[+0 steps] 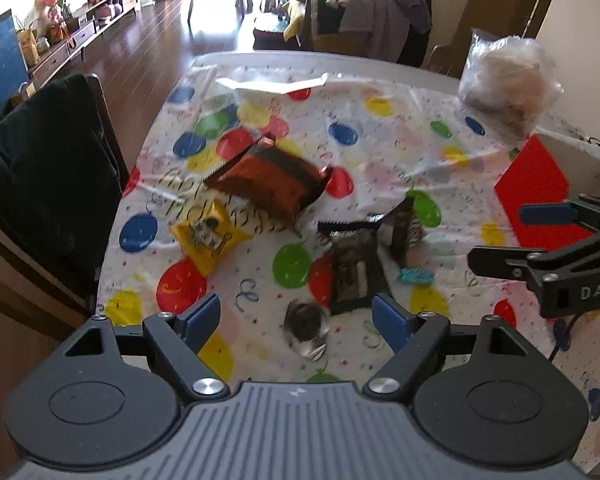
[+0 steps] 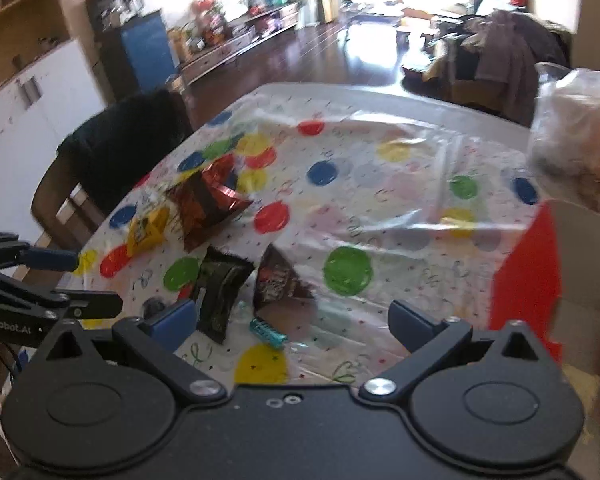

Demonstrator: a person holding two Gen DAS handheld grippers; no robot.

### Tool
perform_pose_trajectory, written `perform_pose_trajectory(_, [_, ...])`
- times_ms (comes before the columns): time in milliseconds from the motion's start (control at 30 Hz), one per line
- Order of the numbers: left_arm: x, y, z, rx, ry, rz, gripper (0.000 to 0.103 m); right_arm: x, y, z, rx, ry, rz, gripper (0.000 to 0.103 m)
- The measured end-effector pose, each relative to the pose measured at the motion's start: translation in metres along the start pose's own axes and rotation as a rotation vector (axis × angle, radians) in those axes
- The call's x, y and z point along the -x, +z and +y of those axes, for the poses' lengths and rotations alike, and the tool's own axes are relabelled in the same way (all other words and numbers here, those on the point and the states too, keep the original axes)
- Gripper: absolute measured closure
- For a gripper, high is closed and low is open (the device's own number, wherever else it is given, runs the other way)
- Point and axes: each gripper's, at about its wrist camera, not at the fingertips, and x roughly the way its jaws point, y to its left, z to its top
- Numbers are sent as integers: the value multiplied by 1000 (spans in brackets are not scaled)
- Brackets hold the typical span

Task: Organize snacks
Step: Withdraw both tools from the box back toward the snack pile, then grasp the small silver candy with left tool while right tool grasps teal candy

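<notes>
1. On a table under a spotted balloon-print tablecloth (image 1: pixel 380 152), several snacks lie scattered, none yet sorted. A red-sided box (image 1: pixel 540 196) stands at the right edge, and it is probably where they belong. A clear bag of pale goods (image 1: pixel 504 84) sits behind the box.
2. Largest of the snacks is a red and dark foil bag (image 1: pixel 272 184), left of centre. Its long axis runs from far-left to near-right in the left wrist view, with crimped ends at both. It looks puffy, so a pinch at mid-body may slip or crush it.
3. A black packet (image 1: pixel 352 276) lies nearer, its long axis pointing roughly away from the camera. It touches a second dark packet (image 1: pixel 404 228) that stands tilted. Grabbing one could drag or topple the other.
4. A yellow packet (image 1: pixel 210 238) lies just left of the foil bag, tilted, apart from the rest.
5. A small round clear-wrapped sweet (image 1: pixel 306 330) lies just ahead of the left gripper (image 1: pixel 296 320), whose jaws are spread wide and empty. The shiny wrap could squirt out sideways.
6. A tiny teal wrapped candy (image 1: pixel 416 277) lies crosswise beside the black packet and is easily missed.
7. The right gripper (image 2: pixel 292 320) is also spread and empty, near the left one. The two could collide if both reach for the same pile.
</notes>
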Motion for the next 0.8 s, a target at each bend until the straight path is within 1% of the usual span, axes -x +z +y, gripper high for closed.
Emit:
perform_pose_trajectory(133, [-11, -9, 2, -9, -8, 18, 20, -23, -3, 8, 84, 18, 64, 7])
perform_pose_trajectory(300, [-21, -16, -1, -28, -11, 29, 20, -45, -5, 15, 159, 23, 127, 19])
perform_pose_trajectory(367, [-25, -17, -2, -36, -9, 27, 20, -50, -5, 16, 181, 29, 140, 22])
perform_pose_trajectory(533, [-31, -15, -8, -69, -8, 6, 20, -62, -5, 19, 232, 41, 158, 34])
perform_pose_trajectory(600, [-35, -15, -10, -74, -4, 8, 20, -66, -5, 21, 248, 47, 164, 43])
perform_pose_trajectory(633, [-38, -14, -10, -74, -4, 12, 26, -68, -6, 22, 256, 51, 168, 45])
perform_pose_trajectory(667, [-41, -14, -11, -76, -8, 21, 32, -69, -6, 24, 264, 52, 168, 49])
perform_pose_trajectory(733, [-46, -13, -11, -81, -12, 36, 38, -71, -7, 27, 281, 55, 170, 53])
perform_pose_trajectory(800, [-52, -13, -11, -82, -13, 47, 41, -72, -8, 29, 294, 58, 173, 58])
